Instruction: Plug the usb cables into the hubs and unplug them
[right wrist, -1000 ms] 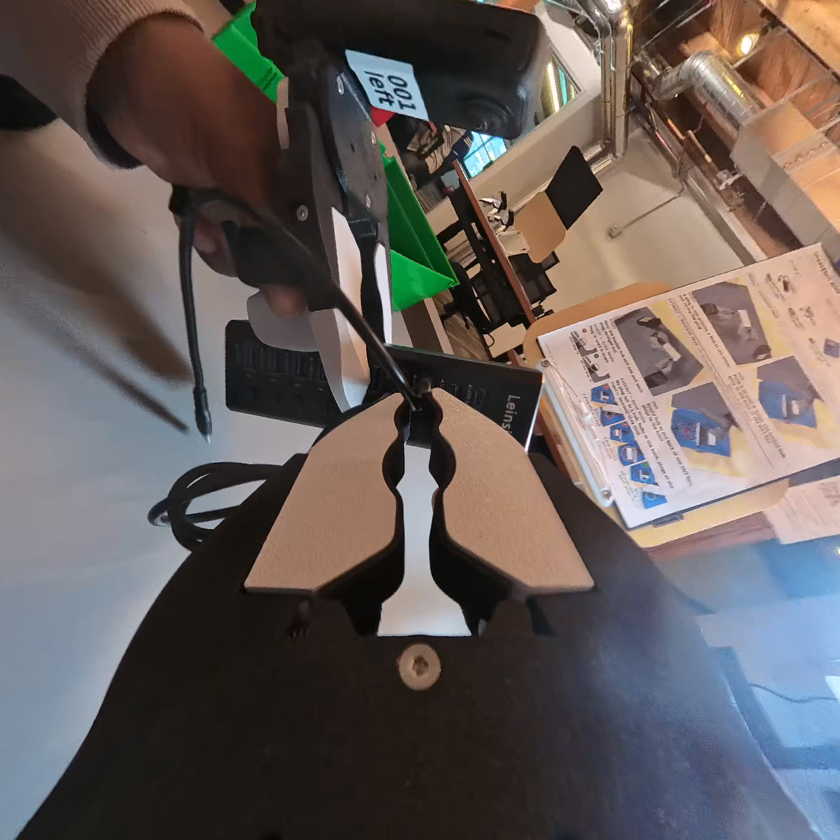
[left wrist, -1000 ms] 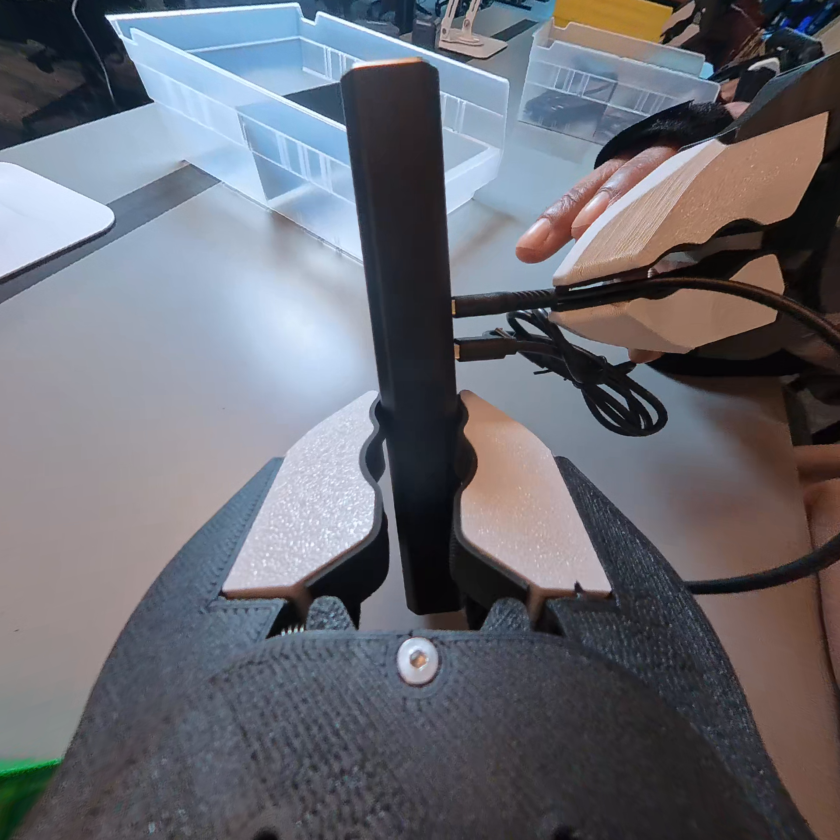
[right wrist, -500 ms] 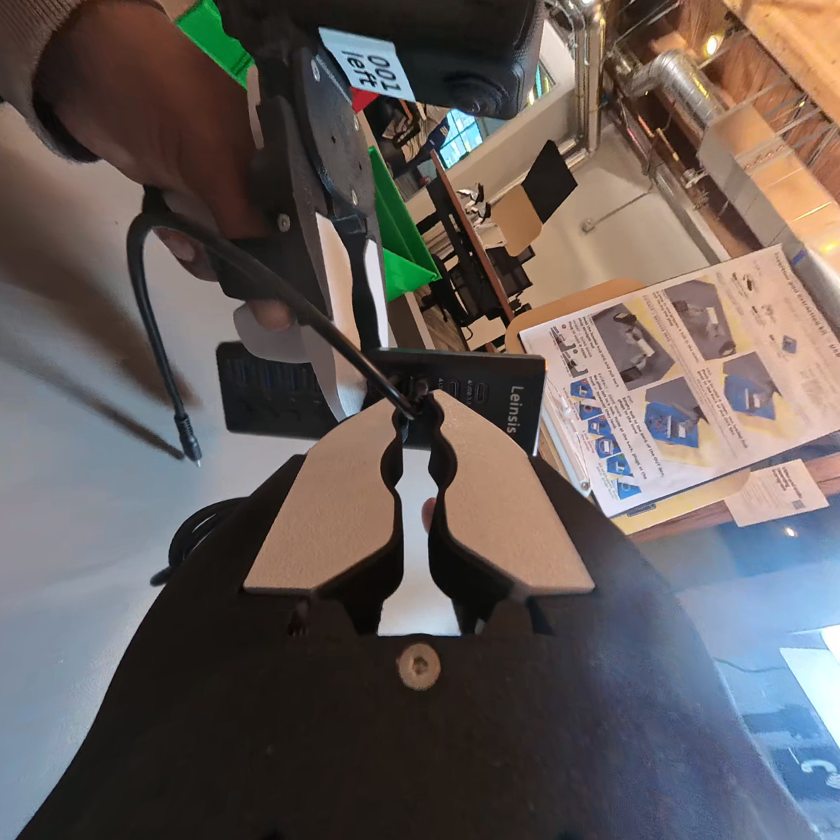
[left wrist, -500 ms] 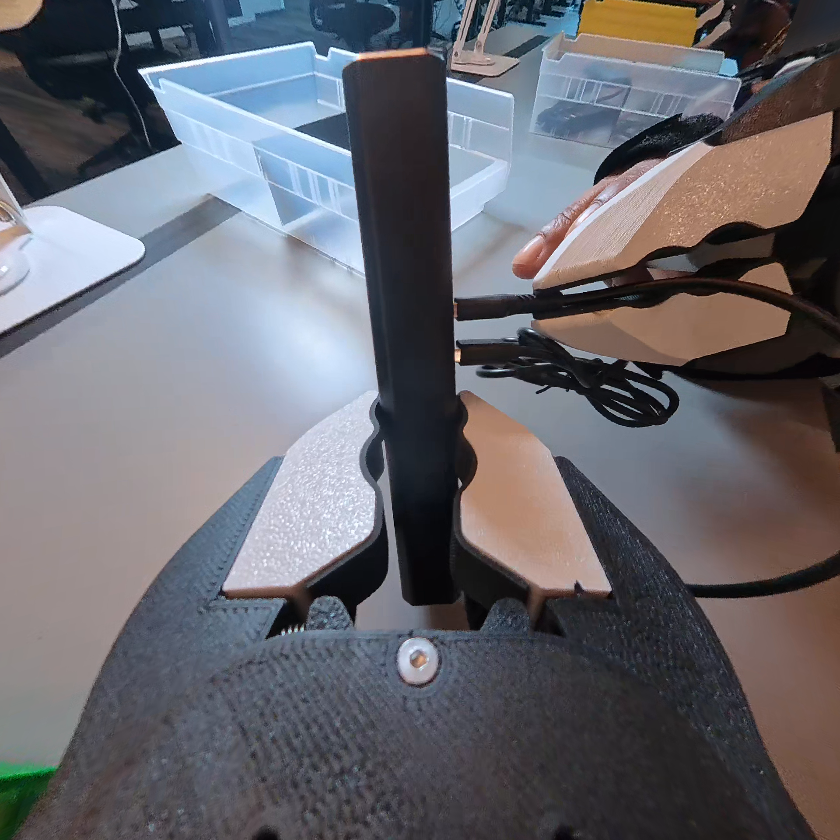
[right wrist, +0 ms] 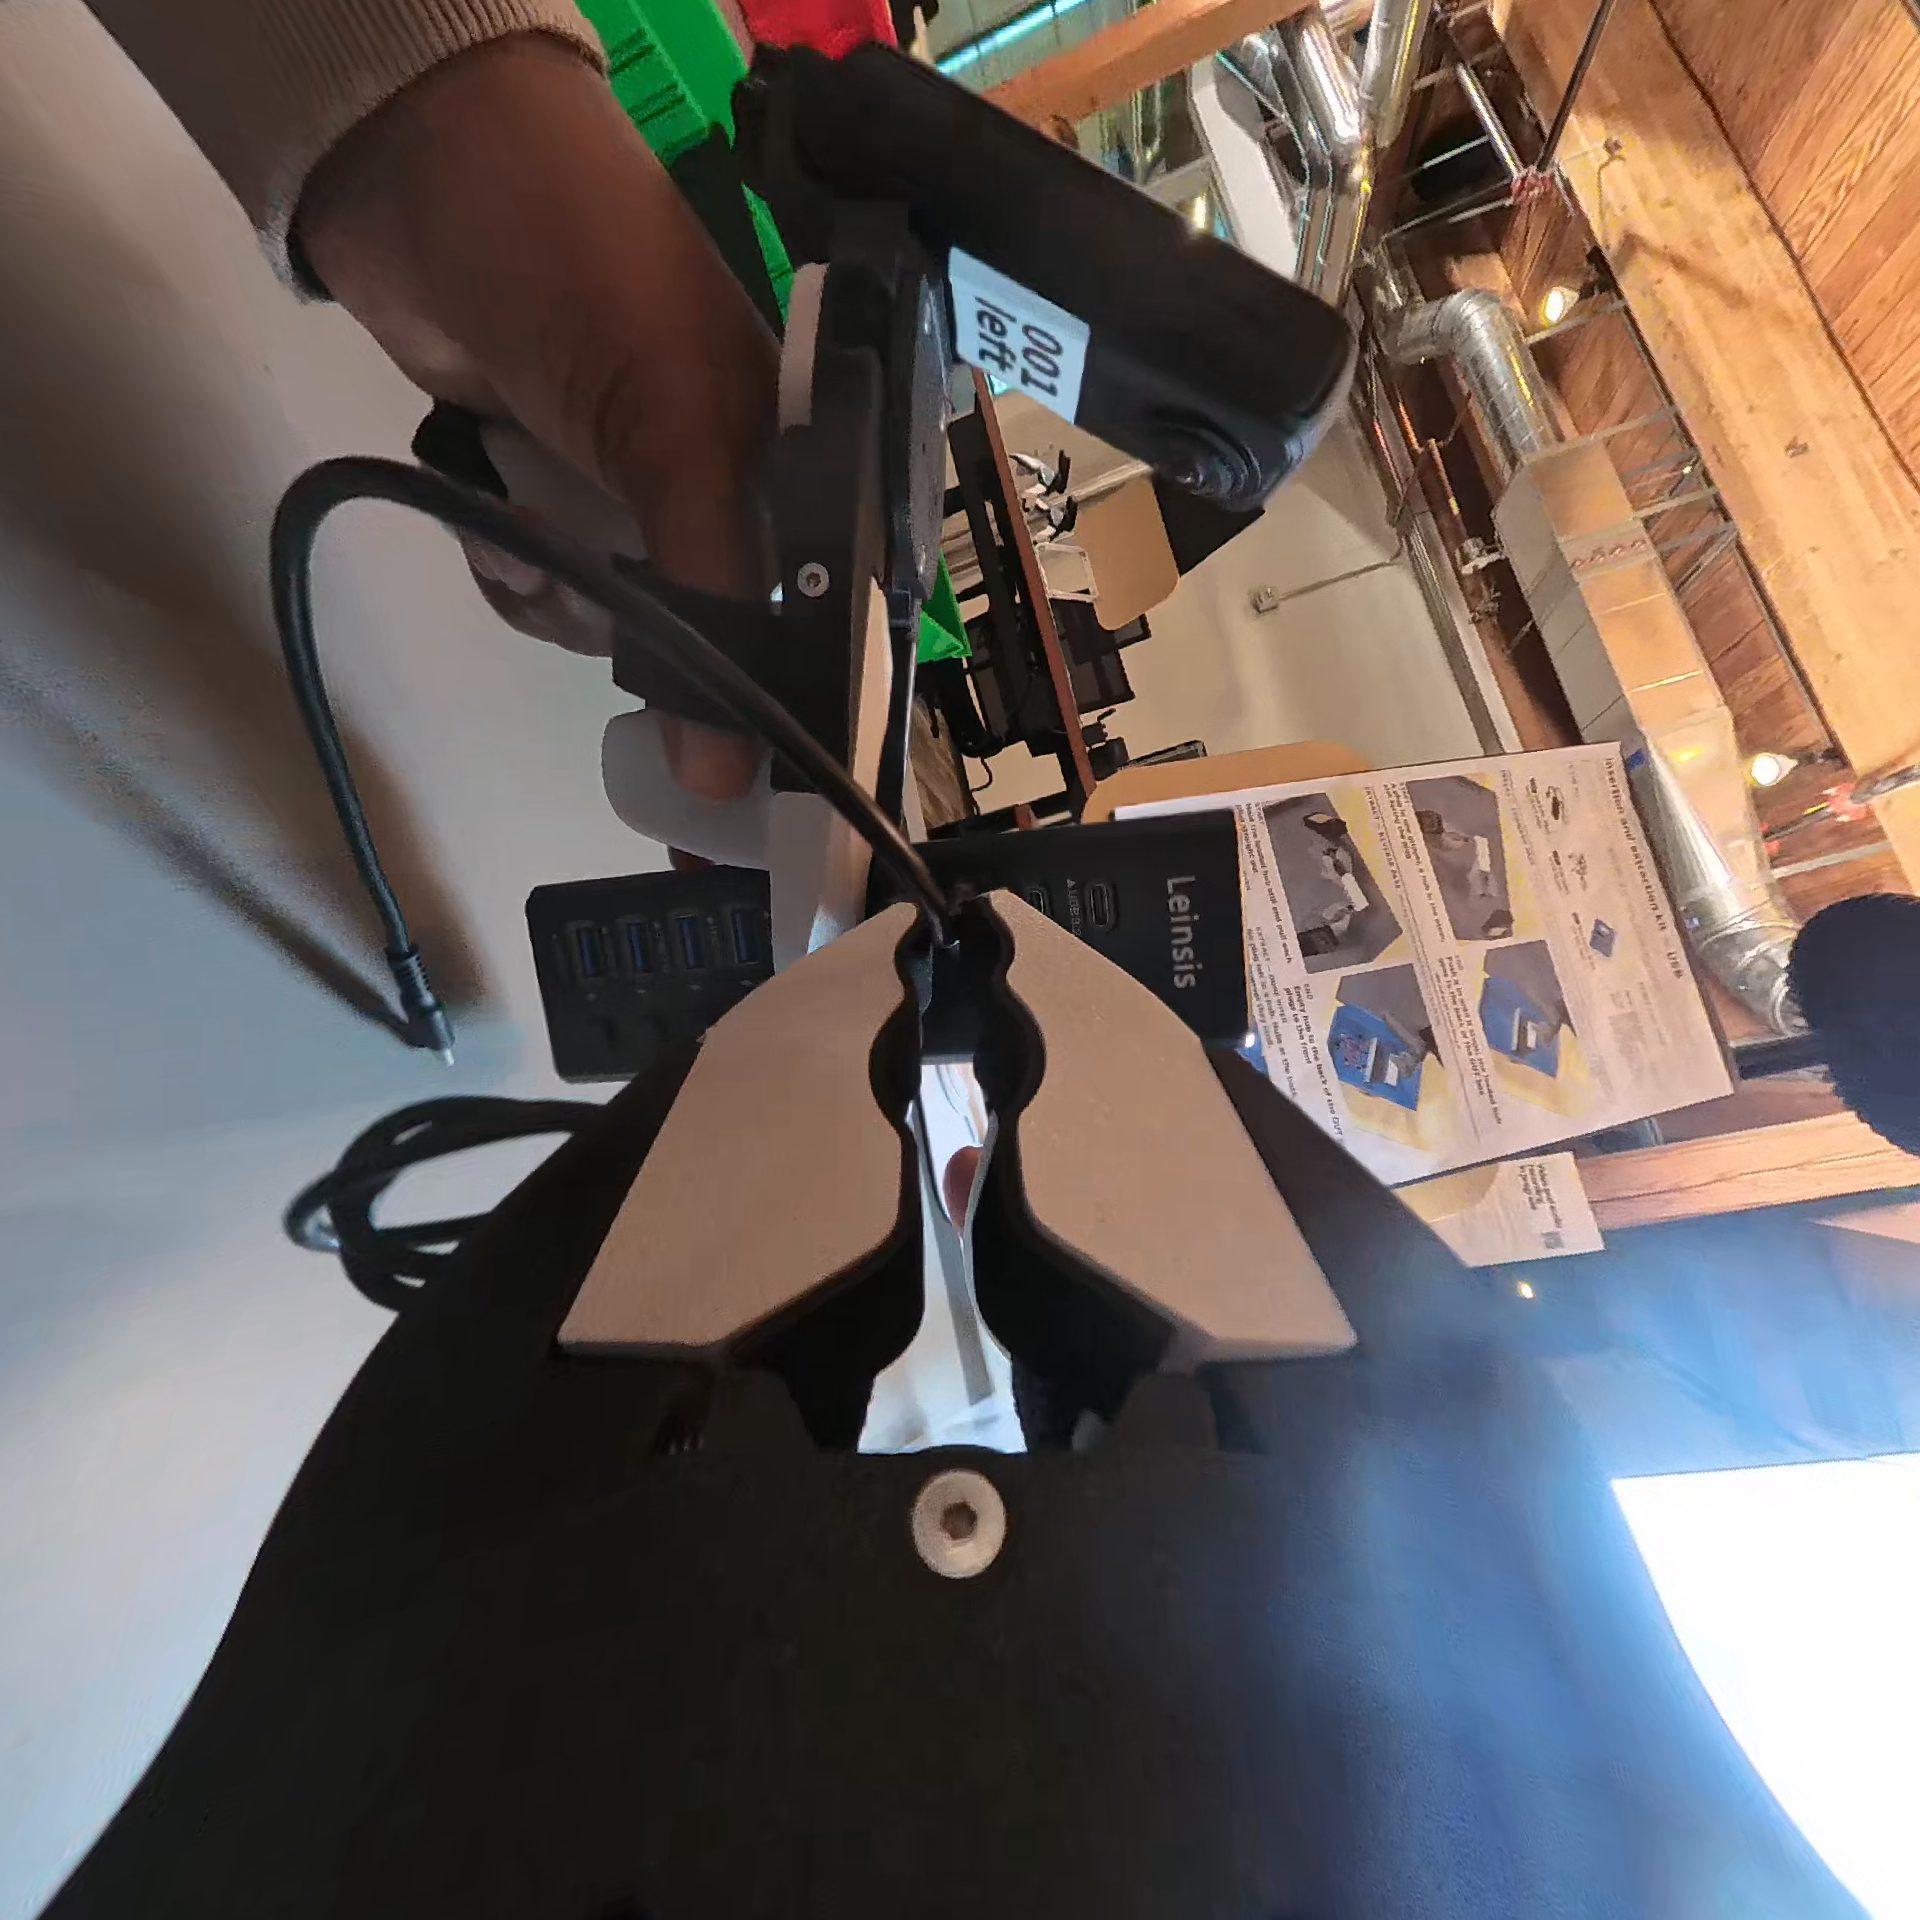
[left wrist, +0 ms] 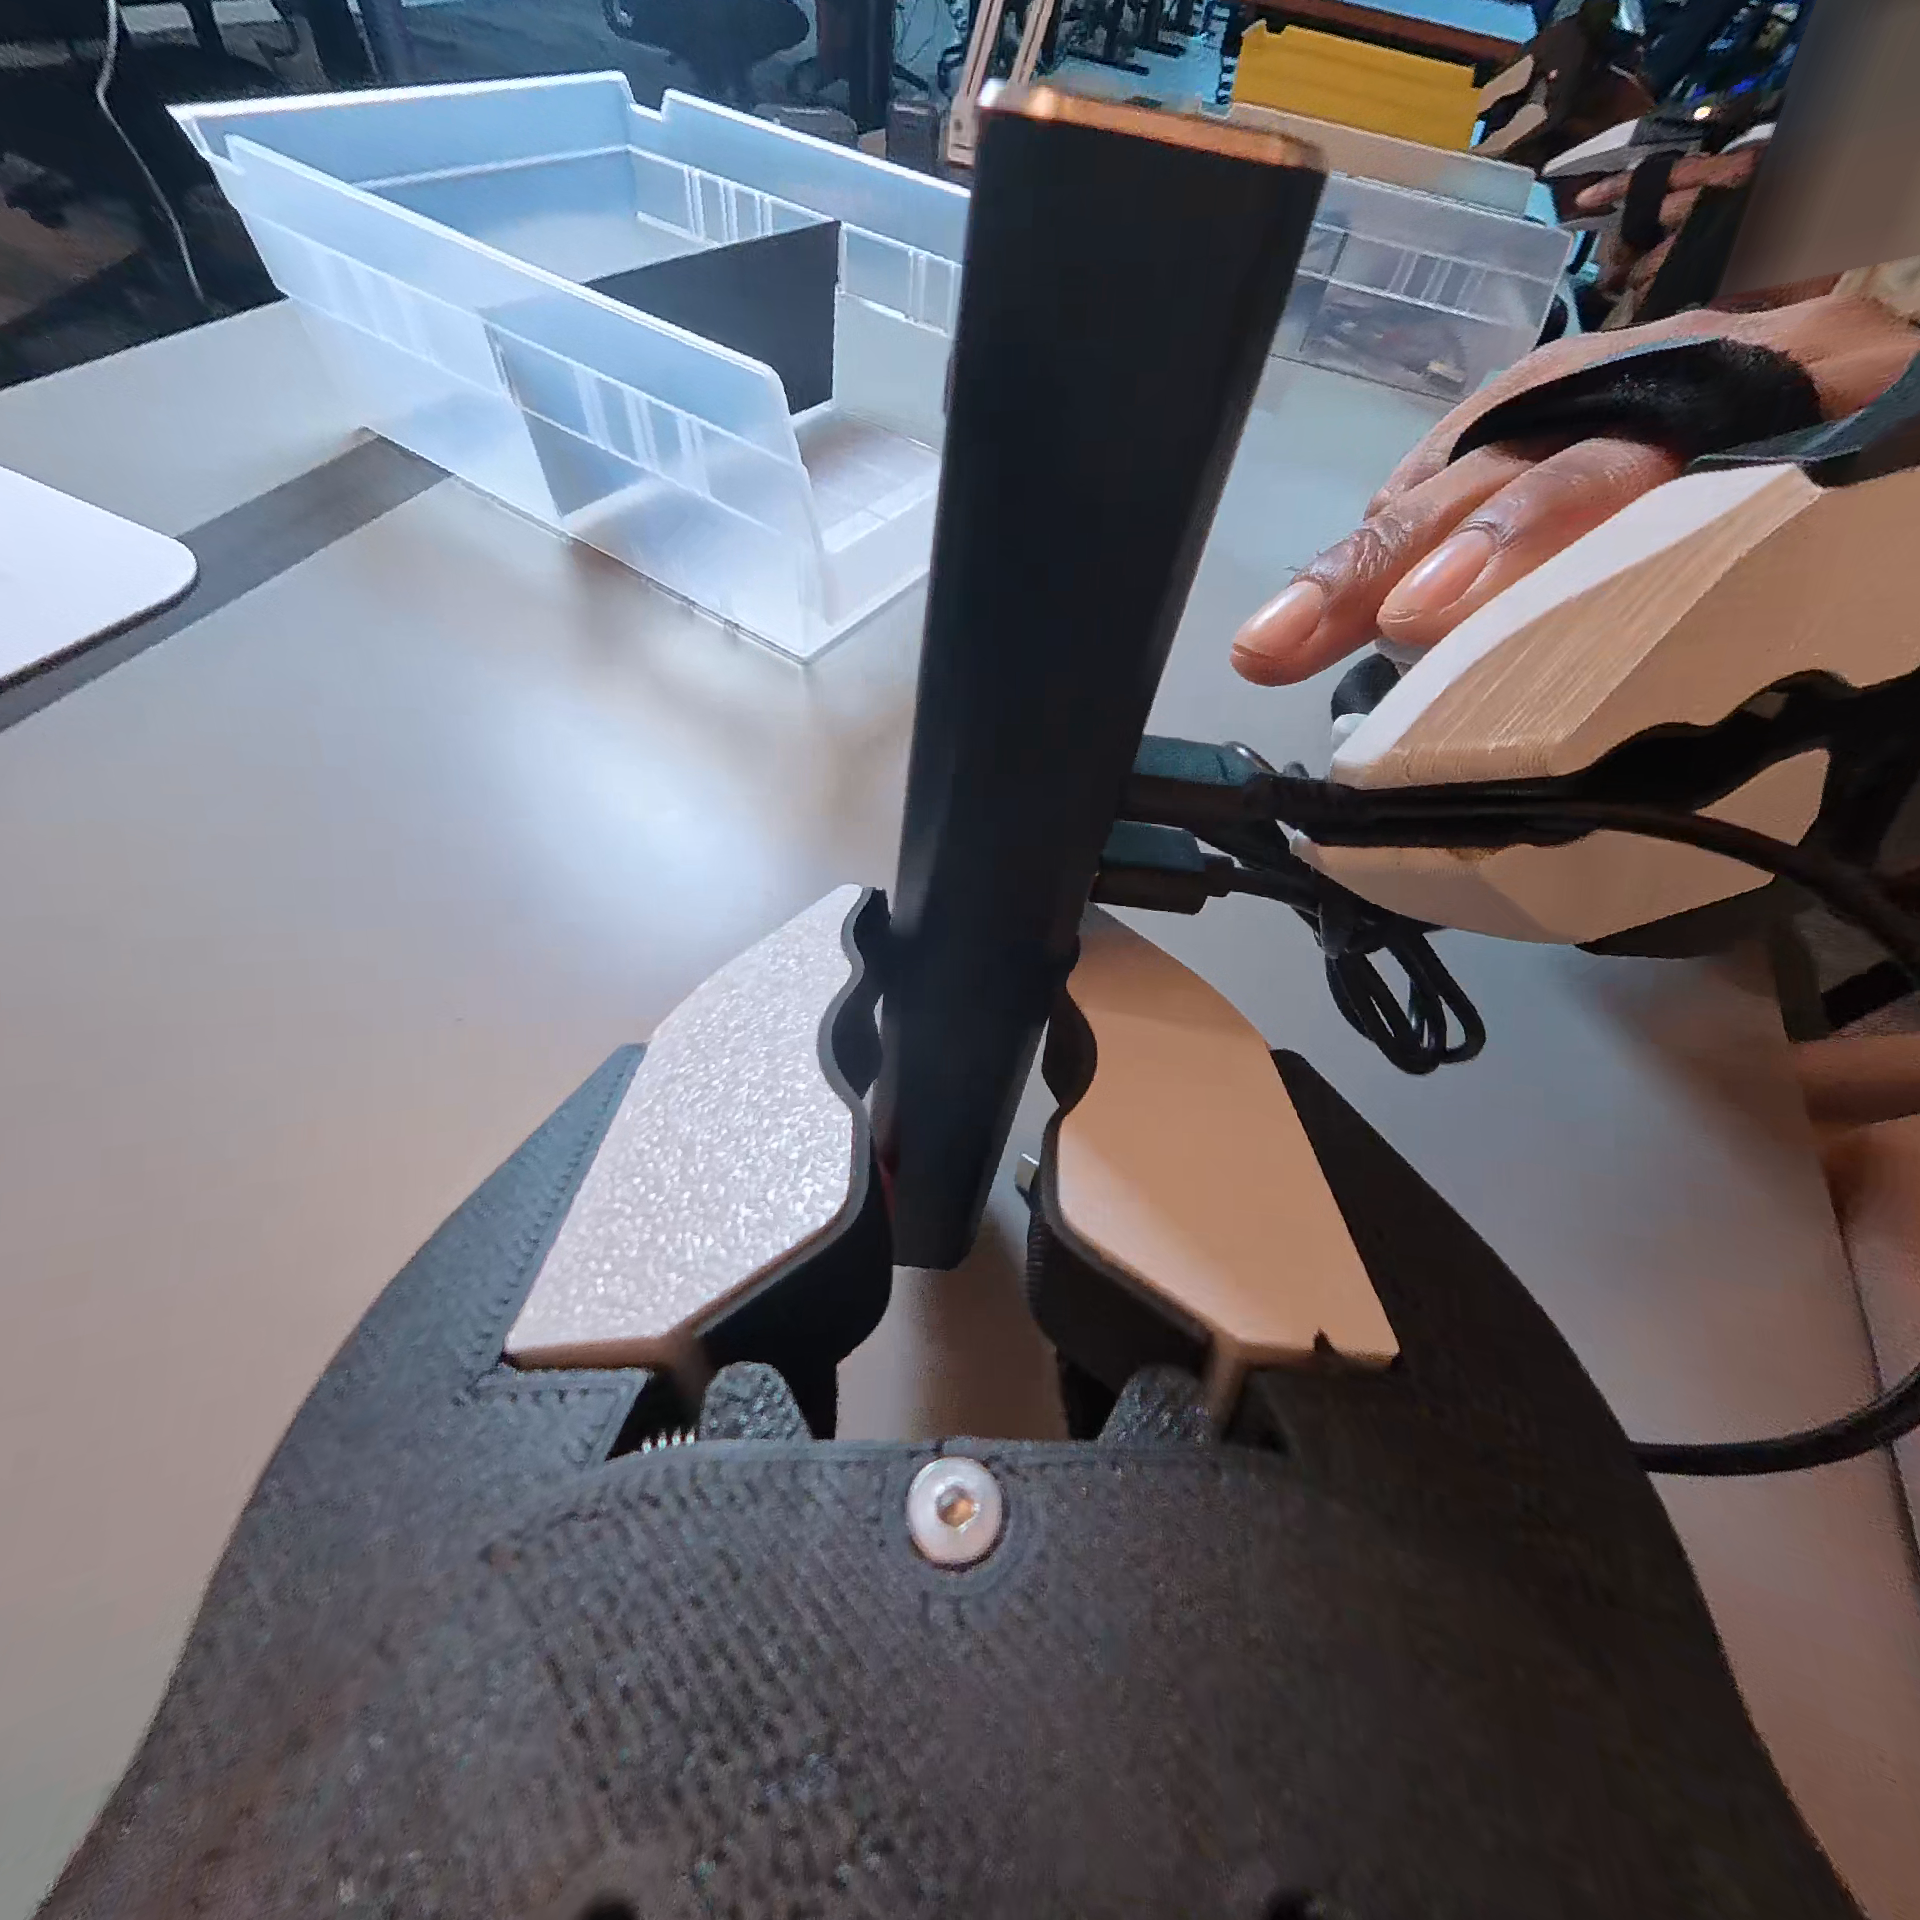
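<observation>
My left gripper (left wrist: 971,940) is shut on a long black USB hub (left wrist: 1081,540) and holds it edge-up above the table. Two black cable plugs (left wrist: 1184,769) sit in the hub's right side. My right gripper (left wrist: 1314,800) comes in from the right and is shut on the upper cable close to its plug. In the right wrist view my right gripper (right wrist: 954,920) pinches that black cable (right wrist: 727,717) against the hub's port face (right wrist: 1101,914). A loose cable end (right wrist: 421,1023) hangs at the left. A coiled black cable (left wrist: 1392,997) lies on the table.
A clear plastic bin (left wrist: 582,343) stands on the grey table at the back left, a second clear bin (left wrist: 1413,270) behind the hub. A white pad (left wrist: 73,571) lies at the far left. A printed instruction sheet (right wrist: 1455,935) and green bins (right wrist: 686,114) show in the right wrist view. There is about 6 centimeters between the tips of the two grippers.
The hub has tilted a little to the right and now stands closer to the right gripper. The right gripper stays shut on the upper cable next to the hub.
</observation>
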A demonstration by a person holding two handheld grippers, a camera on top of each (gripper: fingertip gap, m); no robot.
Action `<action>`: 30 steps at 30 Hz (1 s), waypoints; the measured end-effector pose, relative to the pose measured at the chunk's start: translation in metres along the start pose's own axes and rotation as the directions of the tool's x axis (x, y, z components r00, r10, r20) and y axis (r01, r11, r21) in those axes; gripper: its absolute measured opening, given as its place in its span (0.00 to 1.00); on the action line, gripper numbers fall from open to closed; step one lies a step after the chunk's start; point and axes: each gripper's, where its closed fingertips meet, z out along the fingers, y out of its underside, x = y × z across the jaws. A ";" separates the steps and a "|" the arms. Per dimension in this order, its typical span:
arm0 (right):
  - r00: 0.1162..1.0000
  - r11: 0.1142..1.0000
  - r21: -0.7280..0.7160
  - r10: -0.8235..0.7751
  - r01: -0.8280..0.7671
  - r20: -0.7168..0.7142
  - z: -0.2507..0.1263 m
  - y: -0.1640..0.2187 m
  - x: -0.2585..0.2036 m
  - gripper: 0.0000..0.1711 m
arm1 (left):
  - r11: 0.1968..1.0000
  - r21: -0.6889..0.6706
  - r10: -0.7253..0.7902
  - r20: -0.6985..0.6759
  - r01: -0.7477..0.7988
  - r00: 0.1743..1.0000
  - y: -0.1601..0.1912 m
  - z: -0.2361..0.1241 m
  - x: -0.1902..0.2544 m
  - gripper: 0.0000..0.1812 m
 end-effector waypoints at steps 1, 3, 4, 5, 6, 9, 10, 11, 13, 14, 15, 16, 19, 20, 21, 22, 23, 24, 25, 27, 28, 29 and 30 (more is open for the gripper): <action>1.000 1.000 -0.005 -0.015 0.015 0.002 0.000 0.001 -0.001 0.03 | 1.000 -0.002 -0.010 -0.012 0.010 1.000 0.001 0.002 0.000 0.16; 0.999 0.999 -0.018 -0.049 0.049 0.003 0.000 0.002 -0.003 0.02 | 1.000 -0.008 -0.018 -0.021 0.018 1.000 0.002 0.005 0.000 0.16; 0.998 0.997 -0.026 -0.066 0.066 0.002 0.000 0.003 -0.004 0.02 | 1.000 -0.011 -0.019 -0.025 0.019 1.000 0.003 0.006 -0.001 0.16; 0.997 0.996 -0.029 -0.080 0.080 0.002 0.000 0.003 -0.005 0.02 | 1.000 -0.013 -0.024 -0.033 0.024 0.999 0.004 0.007 -0.001 0.16; 0.996 0.995 -0.032 -0.091 0.091 0.003 0.000 0.003 -0.006 0.02 | 0.999 -0.016 -0.034 -0.044 0.033 0.998 0.004 0.008 -0.001 0.16; 0.993 0.992 -0.038 -0.122 0.122 0.007 0.000 0.003 -0.009 0.02 | 0.999 -0.023 -0.048 -0.061 0.047 0.997 0.006 0.010 0.000 0.16; 0.991 0.991 -0.039 -0.130 0.130 0.009 -0.001 0.003 -0.010 0.02 | 0.999 -0.023 -0.045 -0.063 0.044 0.997 0.007 0.011 0.000 0.16; 0.991 0.990 -0.038 -0.134 0.134 0.012 -0.001 0.003 -0.011 0.02 | 0.999 -0.023 -0.038 -0.064 0.037 0.997 0.007 0.011 0.000 0.16; 0.990 0.990 -0.028 -0.137 0.138 0.021 -0.003 0.000 -0.013 0.01 | 0.999 -0.023 -0.023 -0.069 0.021 0.997 0.007 0.012 0.001 0.16; 0.990 0.990 -0.027 -0.138 0.139 0.020 -0.003 0.000 -0.013 0.01 | 1.000 -0.024 -0.020 -0.073 0.018 0.997 0.007 0.011 0.002 0.16; 0.990 0.990 -0.023 -0.142 0.142 0.019 -0.004 -0.001 -0.013 0.01 | 1.000 -0.025 -0.017 -0.074 0.015 0.997 0.007 0.011 0.002 0.16; 0.989 0.989 -0.023 -0.145 0.145 0.021 -0.004 -0.001 -0.014 0.01 | 1.000 -0.026 -0.009 -0.073 0.007 0.997 0.007 0.011 0.003 0.16; 0.990 0.990 -0.005 -0.140 0.140 0.026 -0.005 -0.002 -0.014 0.01 | 1.000 -0.024 0.011 -0.075 -0.013 0.997 0.007 0.010 0.003 0.17; 0.996 0.996 0.005 -0.084 0.084 0.029 -0.004 -0.001 -0.012 0.02 | 0.999 -0.024 0.036 -0.063 -0.037 0.997 0.006 0.009 0.002 0.16; 0.999 0.999 0.008 -0.032 0.032 0.042 -0.004 0.001 -0.009 0.02 | 0.997 -0.029 0.076 -0.035 -0.077 0.997 0.004 0.006 0.000 0.16; 0.999 1.000 0.026 0.011 -0.012 0.031 -0.005 0.001 -0.004 0.02 | 0.993 -0.024 0.111 -0.012 -0.112 0.994 -0.001 0.004 -0.001 0.16; 0.998 0.997 0.053 0.060 -0.061 0.023 -0.006 0.002 0.002 0.02 | 0.992 -0.012 0.123 0.003 -0.123 0.992 -0.006 0.001 0.000 0.16; 0.990 0.988 0.072 0.136 -0.138 0.039 -0.007 0.004 0.006 0.03 | 0.991 -0.004 0.137 0.030 -0.137 0.990 -0.011 -0.002 -0.002 0.16; 0.974 0.972 0.082 0.217 -0.222 0.073 -0.008 0.008 0.008 0.03 | 0.987 -0.004 0.161 0.070 -0.161 0.984 -0.014 -0.005 -0.006 0.16; 0.918 0.920 0.074 0.373 -0.385 0.134 -0.009 0.017 0.009 0.05 | 0.983 -0.009 0.182 0.145 -0.182 0.973 -0.018 -0.012 -0.018 0.16; 0.851 0.862 0.045 0.490 -0.506 0.188 -0.008 0.022 0.009 0.06 | 0.982 -0.017 0.187 0.176 -0.187 0.967 -0.018 -0.016 -0.024 0.16; 0.748 0.772 0.006 0.614 -0.636 0.254 -0.007 0.027 0.008 0.08 | 0.978 -0.025 0.205 0.209 -0.205 0.956 -0.019 -0.020 -0.030 0.16; 0.624 0.670 -0.040 0.710 -0.741 0.328 -0.008 0.029 0.008 0.10 | 0.971 -0.042 0.239 0.238 -0.236 0.941 -0.020 -0.023 -0.035 0.16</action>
